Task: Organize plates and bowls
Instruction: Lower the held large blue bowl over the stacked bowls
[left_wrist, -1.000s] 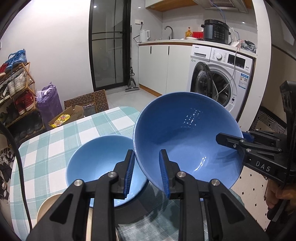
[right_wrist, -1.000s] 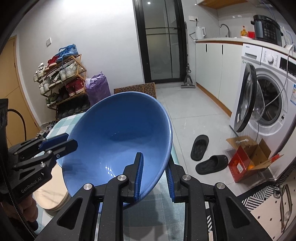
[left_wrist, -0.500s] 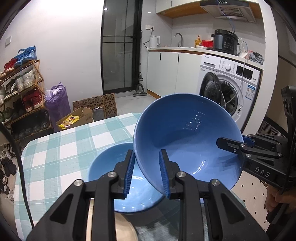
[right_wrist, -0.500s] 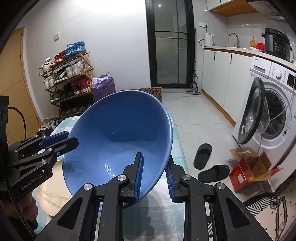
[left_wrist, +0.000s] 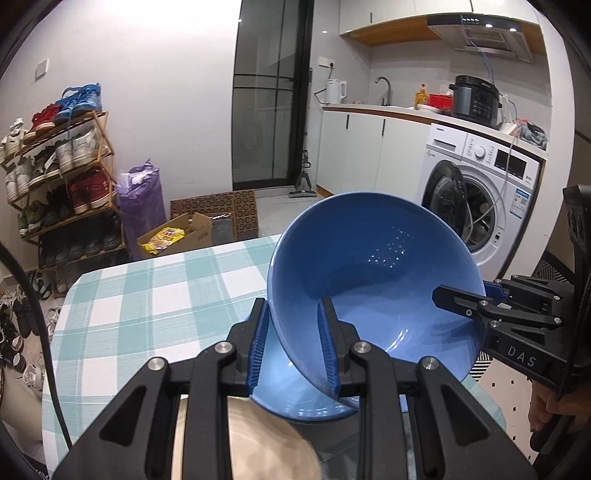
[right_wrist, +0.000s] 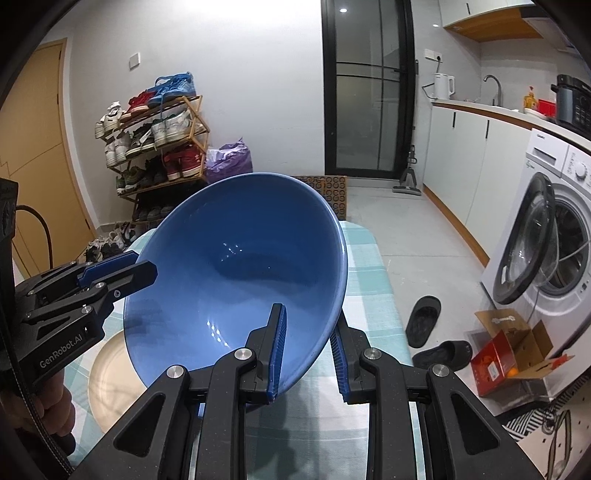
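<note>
1. Big blue bowl (left_wrist: 373, 280) is in the air over the checked table (left_wrist: 147, 295), tilted. The left gripper (left_wrist: 293, 347) pinches its rim at 7 o'clock, nearly closed.
2. Right gripper (right_wrist: 306, 354) clamps the opposite rim likewise.
3. Risk: uneven pull from the two grips twists the rim loose, and the bowl drops onto the lighter blue bowl (left_wrist: 295, 398) and beige plate (right_wrist: 110, 373) below.

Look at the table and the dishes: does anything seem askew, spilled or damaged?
Only the dark blue bowl stands out: it hangs tilted above the checked table, its rim pinched by the left gripper and the right gripper. A lighter blue bowl sits beneath. No spill or breakage shows.
</note>
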